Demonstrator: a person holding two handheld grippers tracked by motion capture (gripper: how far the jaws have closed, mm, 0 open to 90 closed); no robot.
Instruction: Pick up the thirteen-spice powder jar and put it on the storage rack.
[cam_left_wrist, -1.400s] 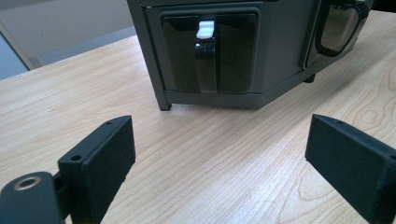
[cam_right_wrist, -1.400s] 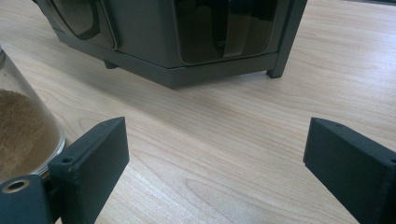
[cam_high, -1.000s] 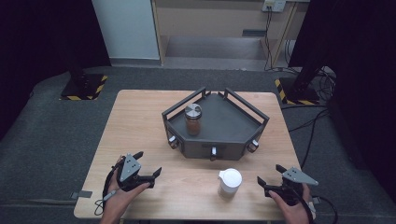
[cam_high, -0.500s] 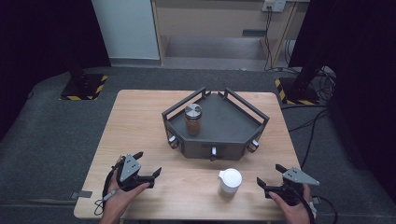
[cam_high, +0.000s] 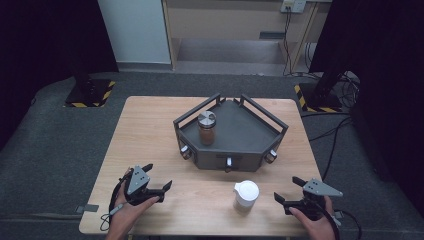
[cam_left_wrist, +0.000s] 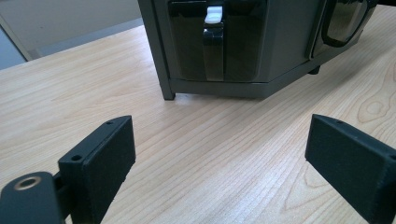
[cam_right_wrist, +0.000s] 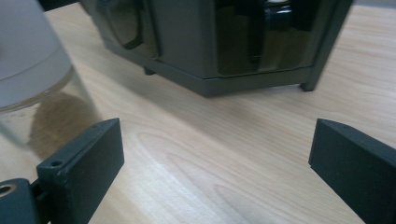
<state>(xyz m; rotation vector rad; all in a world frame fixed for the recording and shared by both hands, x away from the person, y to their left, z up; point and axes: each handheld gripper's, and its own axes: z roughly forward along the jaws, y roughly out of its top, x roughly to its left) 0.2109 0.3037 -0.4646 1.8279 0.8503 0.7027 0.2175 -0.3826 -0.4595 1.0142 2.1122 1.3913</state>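
Pale wood of the bench (cam_high: 150, 130) lies bare between the wide-apart jaws of both my tools. My left tool (cam_high: 156, 180) rests near the front left edge. My right tool (cam_high: 290, 192), whose jaws have just been opening, sits at the front right, near the white-lidded jar (cam_high: 246, 195). A brown jar (cam_high: 206, 127) stands in the grey tray (cam_high: 250, 135) behind.
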